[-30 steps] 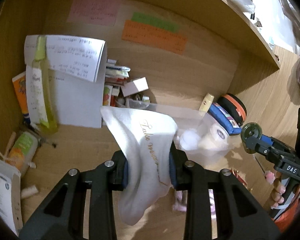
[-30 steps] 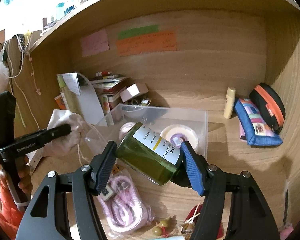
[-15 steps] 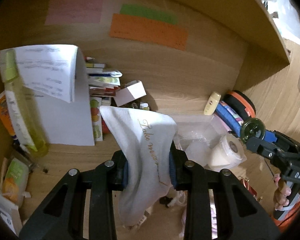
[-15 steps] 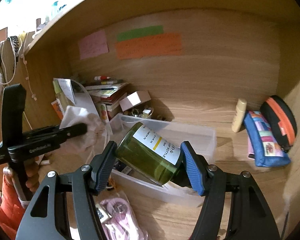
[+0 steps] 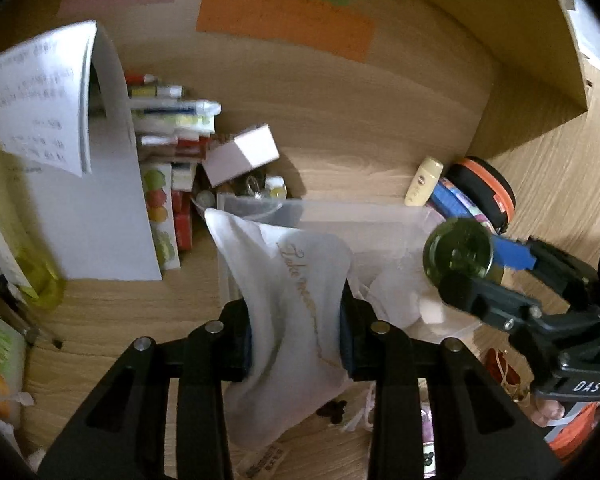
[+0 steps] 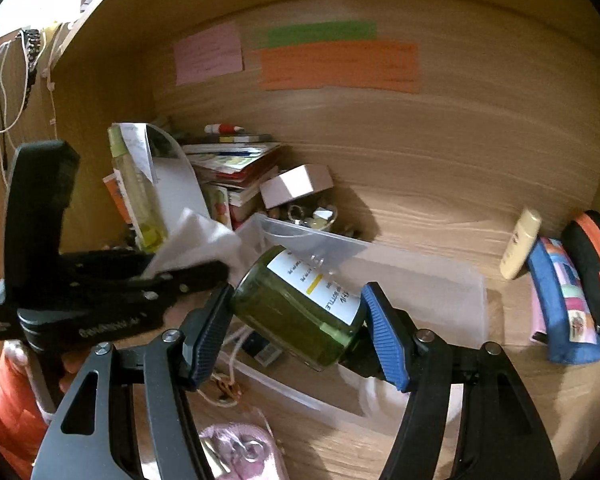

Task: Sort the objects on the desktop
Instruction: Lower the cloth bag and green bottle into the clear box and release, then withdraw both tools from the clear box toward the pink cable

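My left gripper (image 5: 296,328) is shut on a white cloth pouch (image 5: 288,312) with gold lettering, held above the near left end of a clear plastic bin (image 5: 380,220). My right gripper (image 6: 296,320) is shut on a dark green glass bottle (image 6: 296,308) with a white label, tilted over the bin (image 6: 440,280). In the left wrist view the bottle's base (image 5: 458,252) hangs over the bin's right part. In the right wrist view the left gripper (image 6: 204,272) and pouch (image 6: 196,240) are just left of the bottle. White round items lie in the bin.
A stack of books (image 6: 236,168), a pink box (image 6: 296,184), a yellow-green bottle (image 6: 134,196) and a curled paper (image 5: 48,120) crowd the back left. A cream tube (image 6: 520,244), a blue pouch (image 6: 564,304) and a black-orange case (image 6: 592,268) stand right. A pink cord bundle (image 6: 240,452) lies in front.
Both grippers have moved forward, deeper into the shelf and closer together over the bin. The bottle and pouch stay gripped.
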A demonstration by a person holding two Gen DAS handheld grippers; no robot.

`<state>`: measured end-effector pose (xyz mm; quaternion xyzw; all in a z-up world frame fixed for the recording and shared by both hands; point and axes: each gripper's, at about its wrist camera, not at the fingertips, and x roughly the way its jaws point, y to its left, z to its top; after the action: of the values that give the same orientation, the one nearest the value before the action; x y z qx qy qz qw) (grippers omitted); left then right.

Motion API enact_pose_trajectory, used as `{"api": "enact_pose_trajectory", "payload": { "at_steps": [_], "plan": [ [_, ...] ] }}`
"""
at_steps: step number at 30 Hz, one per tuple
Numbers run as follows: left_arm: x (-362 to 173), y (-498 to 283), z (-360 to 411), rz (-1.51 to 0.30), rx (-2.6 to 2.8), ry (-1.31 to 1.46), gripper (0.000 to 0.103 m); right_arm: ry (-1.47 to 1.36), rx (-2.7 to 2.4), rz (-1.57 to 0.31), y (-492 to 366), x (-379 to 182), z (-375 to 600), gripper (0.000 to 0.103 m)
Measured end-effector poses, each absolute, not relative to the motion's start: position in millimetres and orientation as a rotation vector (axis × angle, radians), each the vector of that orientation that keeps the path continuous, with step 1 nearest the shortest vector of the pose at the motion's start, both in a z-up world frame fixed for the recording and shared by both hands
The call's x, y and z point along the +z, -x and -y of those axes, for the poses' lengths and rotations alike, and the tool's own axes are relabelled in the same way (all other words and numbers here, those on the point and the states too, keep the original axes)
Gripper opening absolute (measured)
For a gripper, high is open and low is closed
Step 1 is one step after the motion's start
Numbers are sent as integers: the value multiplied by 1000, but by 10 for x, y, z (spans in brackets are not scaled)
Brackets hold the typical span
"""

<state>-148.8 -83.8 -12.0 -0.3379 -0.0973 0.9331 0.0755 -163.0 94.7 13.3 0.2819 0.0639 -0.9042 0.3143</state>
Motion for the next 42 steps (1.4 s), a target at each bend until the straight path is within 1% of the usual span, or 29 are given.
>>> {"api": "enact_pose_trajectory", "payload": {
  "at_steps": [4, 8, 11, 12, 13, 16, 19, 22, 24, 26, 29, 30, 32, 34, 37, 38, 39, 40, 41, 42],
  "plan": [
    [-180, 1541, 887, 328, 2776, 1050, 34, -728, -2374, -200, 1661, 134, -856, 62],
    [-197, 1546, 884, 335, 2783, 1056, 40, -758, -2352, -204, 1714, 46, -817, 62],
    [-194, 1542, 889, 343, 2771, 1057, 42, -834, -2326, -191, 1821, -80, -802, 57],
    [-194, 1536, 894, 350, 2764, 1057, 42, -850, -2324, -191, 1852, -117, -801, 51],
    [-199, 1544, 900, 354, 2761, 1058, 42, -843, -2333, -210, 1861, -137, -799, 50],
    [-204, 1560, 898, 360, 2755, 1060, 43, -866, -2329, -216, 1887, -179, -786, 50],
    [-194, 1548, 899, 361, 2747, 1058, 45, -865, -2341, -240, 1875, -181, -768, 50],
    [-160, 1510, 886, 357, 2748, 1027, 55, -858, -2340, -225, 1855, -136, -783, 52],
    [-123, 1459, 867, 331, 2772, 987, 69, -834, -2351, -230, 1812, -79, -797, 53],
    [-66, 1390, 837, 282, 2828, 927, 73, -813, -2362, -234, 1757, -12, -829, 54],
    [-21, 1353, 821, 249, 2848, 890, 74, -783, -2388, -228, 1656, 80, -921, 63],
    [-17, 1353, 826, 250, 2849, 891, 74, -771, -2402, -230, 1618, 106, -954, 68],
    [-10, 1361, 845, 251, 2857, 898, 74, -751, -2434, -242, 1546, 153, -1021, 73],
    [12, 1343, 876, 255, 2876, 897, 74, -741, -2474, -259, 1468, 197, -1100, 87],
    [70, 1283, 953, 281, 2892, 892, 75, -723, -2532, -283, 1351, 238, -1225, 91],
    [89, 1252, 980, 286, 2900, 888, 79, -721, -2545, -294, 1319, 244, -1267, 92],
    [107, 1212, 1005, 287, 2912, 882, 84, -721, -2559, -303, 1286, 248, -1304, 95],
    [120, 1177, 1026, 284, 2926, 877, 87, -719, -2581, -307, 1246, 248, -1359, 99],
    [132, 1133, 1045, 275, 2944, 871, 91, -717, -2593, -307, 1222, 245, -1400, 100],
    [140, 1091, 1056, 263, 2958, 866, 92, -718, -2600, -306, 1202, 238, -1434, 101]
  ]
}}
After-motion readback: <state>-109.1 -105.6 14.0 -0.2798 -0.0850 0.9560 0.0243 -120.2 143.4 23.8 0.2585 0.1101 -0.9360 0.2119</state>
